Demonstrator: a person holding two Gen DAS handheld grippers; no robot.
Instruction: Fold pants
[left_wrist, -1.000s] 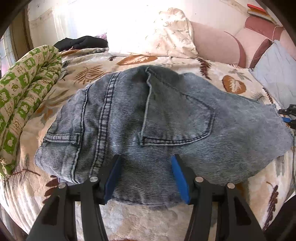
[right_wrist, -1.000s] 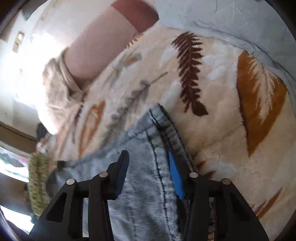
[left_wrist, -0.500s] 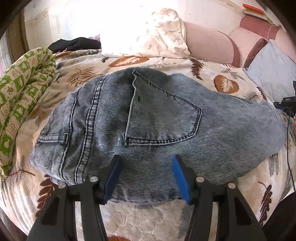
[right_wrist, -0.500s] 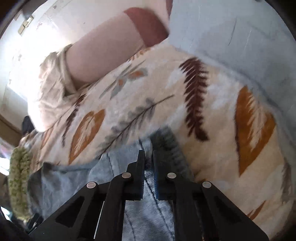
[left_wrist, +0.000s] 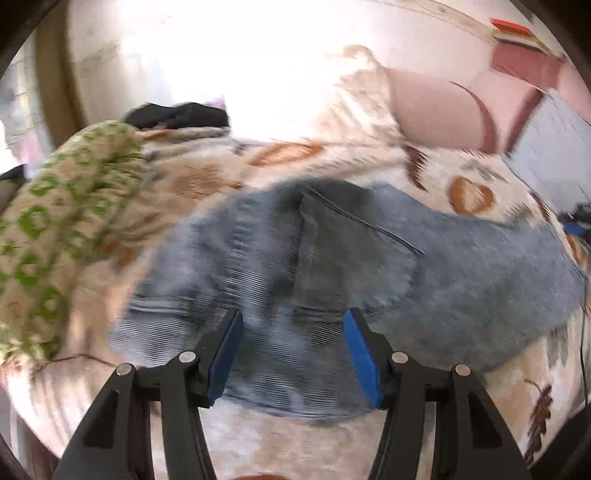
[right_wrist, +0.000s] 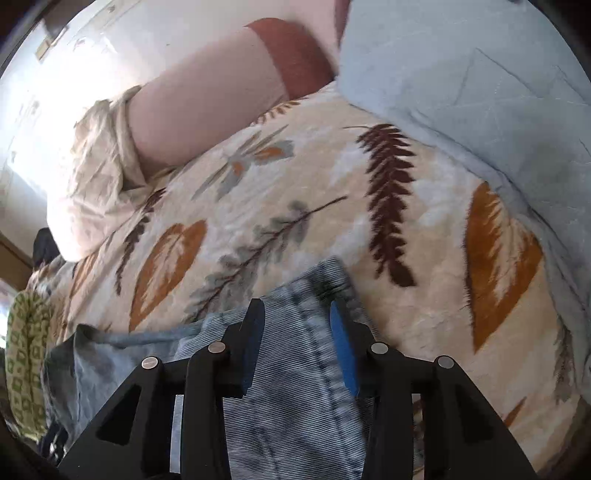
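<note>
Grey-blue denim pants (left_wrist: 354, 266) lie folded on a leaf-print bedspread (left_wrist: 288, 155), back pocket up. My left gripper (left_wrist: 291, 325) is open above their near edge, holding nothing; this view is motion-blurred. In the right wrist view the pants' corner (right_wrist: 317, 291) with its stitched hem lies between the fingers of my right gripper (right_wrist: 295, 314), which is open and not gripping it. The right gripper's blue pad (left_wrist: 572, 229) shows at the far right of the left wrist view.
A green-patterned quilt (left_wrist: 55, 229) is bunched at the left. A cream pillow (left_wrist: 332, 103), pink bolsters (left_wrist: 436, 110) and a pale blue pillow (right_wrist: 461, 74) sit at the bed's head. Dark clothing (left_wrist: 177, 114) lies at the back left.
My right gripper was shut on the pants' corner half a second ago and has opened, letting it go. My left gripper has moved back and to the left, staying open.
</note>
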